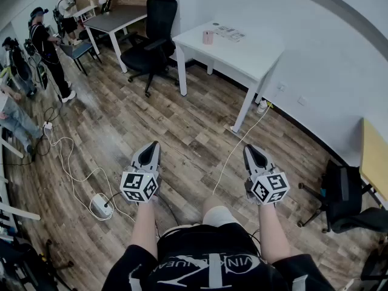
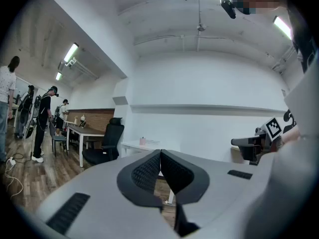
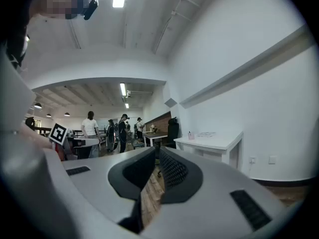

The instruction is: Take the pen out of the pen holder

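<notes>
A small pink pen holder stands on a white table far ahead by the wall; any pen in it is too small to make out. Both grippers hang level at waist height over the wooden floor, well short of the table. My left gripper is shut with nothing between its jaws, and so is my right gripper. The left gripper view shows its closed tips and the pen holder in the distance. In the right gripper view the closed tips point toward the table, with the pen holder on it.
Papers lie beside the holder. A black office chair and a grey table stand to the table's left. Several people are at the far left. A power strip and cables lie on the floor; another black chair is at the right.
</notes>
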A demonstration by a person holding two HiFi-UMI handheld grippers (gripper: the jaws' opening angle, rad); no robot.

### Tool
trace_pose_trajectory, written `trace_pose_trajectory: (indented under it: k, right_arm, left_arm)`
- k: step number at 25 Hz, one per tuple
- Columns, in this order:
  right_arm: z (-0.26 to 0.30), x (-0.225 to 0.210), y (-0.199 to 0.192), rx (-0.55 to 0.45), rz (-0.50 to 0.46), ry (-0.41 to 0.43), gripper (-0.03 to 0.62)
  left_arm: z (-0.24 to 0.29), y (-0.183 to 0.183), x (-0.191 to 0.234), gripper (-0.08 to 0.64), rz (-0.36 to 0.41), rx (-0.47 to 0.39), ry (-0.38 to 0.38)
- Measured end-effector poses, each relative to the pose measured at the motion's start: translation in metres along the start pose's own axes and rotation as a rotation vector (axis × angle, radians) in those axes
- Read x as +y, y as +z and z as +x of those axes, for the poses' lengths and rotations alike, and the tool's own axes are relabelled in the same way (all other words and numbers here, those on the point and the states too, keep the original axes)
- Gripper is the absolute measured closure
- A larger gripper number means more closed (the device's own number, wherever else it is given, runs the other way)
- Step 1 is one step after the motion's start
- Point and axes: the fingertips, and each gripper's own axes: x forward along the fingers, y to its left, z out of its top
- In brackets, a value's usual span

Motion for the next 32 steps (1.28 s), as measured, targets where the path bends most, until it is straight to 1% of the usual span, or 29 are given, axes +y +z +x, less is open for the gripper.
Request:
trace_pose_trajectory:
  k: [5, 10, 14, 18, 22, 23, 25, 28, 32]
  right_arm:
    - [0.008, -0.005, -0.004, 0.011, 0.013, 0.003, 0.549]
    - [0.032, -0.019, -0.005, 0.013, 0.024, 0.002, 0.549]
    - [0.061, -0.036, -0.016, 0.041, 0.028, -0.004, 0.549]
    - [0.096, -0.055, -0.015, 0.030, 0.028, -0.013, 0.548]
    - [0.131, -0.077, -0.019, 0.029, 0.052, -0.009, 0.546]
    - [0.141, -0.082, -0.020, 0.031, 0.058, -0.009, 0.541]
    - [0.164, -0.091, -0.021, 0.043, 0.063, -0.001, 0.476]
    - [0.194, -0.101, -0.022, 0.070, 0.062, 0.016, 0.444]
    - [0.226, -0.127, -0.019, 0.092, 0.078, 0.008, 0.411]
  left_arm:
    - [0.004, -0.005, 0.003, 0.545, -0.008, 0.003, 0.001]
    - [0.024, -0.006, 0.013, 0.545, -0.007, 0.013, 0.004]
    - [0.049, -0.009, 0.026, 0.545, -0.021, 0.024, 0.013]
    - [0.083, -0.005, 0.045, 0.545, -0.026, 0.026, 0.019]
    - [0.123, -0.012, 0.058, 0.545, -0.019, 0.052, 0.004]
    - [0.134, -0.013, 0.063, 0.545, -0.019, 0.056, 0.002]
    - [0.155, -0.016, 0.074, 0.545, -0.027, 0.058, 0.004]
    - [0.183, -0.017, 0.088, 0.545, -0.041, 0.064, 0.011]
    - [0.218, -0.020, 0.098, 0.545, -0.056, 0.077, 0.015]
